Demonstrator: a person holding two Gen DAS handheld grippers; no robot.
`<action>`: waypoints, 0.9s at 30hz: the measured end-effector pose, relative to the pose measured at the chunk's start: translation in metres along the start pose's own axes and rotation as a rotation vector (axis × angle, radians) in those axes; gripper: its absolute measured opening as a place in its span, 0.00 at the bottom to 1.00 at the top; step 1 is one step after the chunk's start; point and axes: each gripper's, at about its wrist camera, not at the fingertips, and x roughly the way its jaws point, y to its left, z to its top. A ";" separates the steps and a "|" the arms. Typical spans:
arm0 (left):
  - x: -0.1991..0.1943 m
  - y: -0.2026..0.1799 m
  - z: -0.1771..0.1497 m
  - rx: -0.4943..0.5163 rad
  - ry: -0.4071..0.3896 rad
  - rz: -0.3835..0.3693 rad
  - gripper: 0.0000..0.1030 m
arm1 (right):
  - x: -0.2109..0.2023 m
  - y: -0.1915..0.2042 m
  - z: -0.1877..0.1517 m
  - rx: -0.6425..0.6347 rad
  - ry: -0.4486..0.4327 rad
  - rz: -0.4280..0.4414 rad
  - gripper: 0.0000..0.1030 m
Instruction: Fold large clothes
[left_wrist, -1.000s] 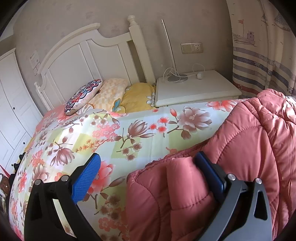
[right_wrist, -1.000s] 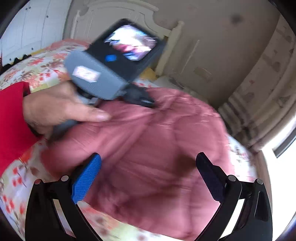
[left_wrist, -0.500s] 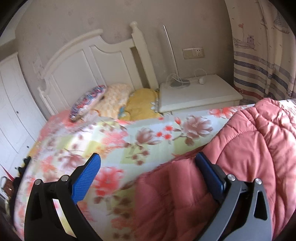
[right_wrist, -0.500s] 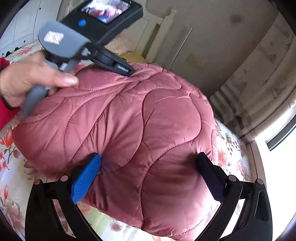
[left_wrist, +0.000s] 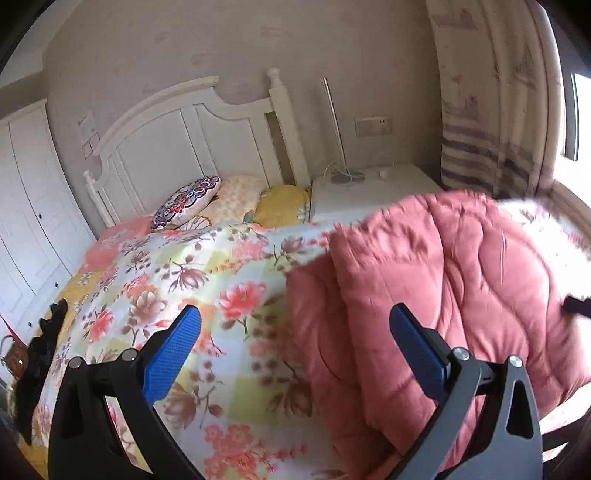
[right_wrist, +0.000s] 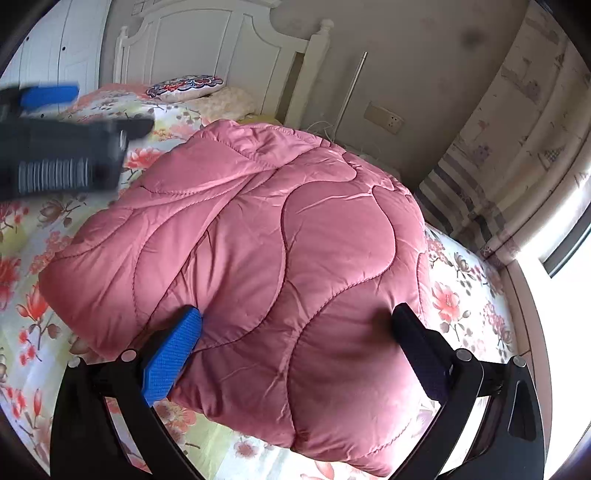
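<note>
Left gripper (right_wrist: 55, 162) motion-blurred, partly cropped.

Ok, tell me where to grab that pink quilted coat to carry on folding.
Probably the pink quilted coat at its thin layered edge toward the headboard, from the left gripper side. Elsewhere it is puffed, rounded bulk, too thick to pinch.

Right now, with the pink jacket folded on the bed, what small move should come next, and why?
Probably pull the right gripper back and off the jacket. The jacket already lies in a compact folded bundle on the bed, both grippers are open, and the left gripper is mostly over bare bedding.
</note>
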 end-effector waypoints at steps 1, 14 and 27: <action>0.004 -0.009 -0.005 0.036 0.010 0.022 0.98 | -0.002 -0.001 0.000 0.002 0.002 0.003 0.96; 0.042 0.002 -0.036 -0.081 0.098 0.033 0.98 | -0.014 -0.028 -0.022 0.092 -0.005 0.017 0.96; -0.024 0.025 -0.038 -0.202 0.004 -0.007 0.98 | -0.067 -0.020 -0.052 0.122 -0.075 -0.008 0.96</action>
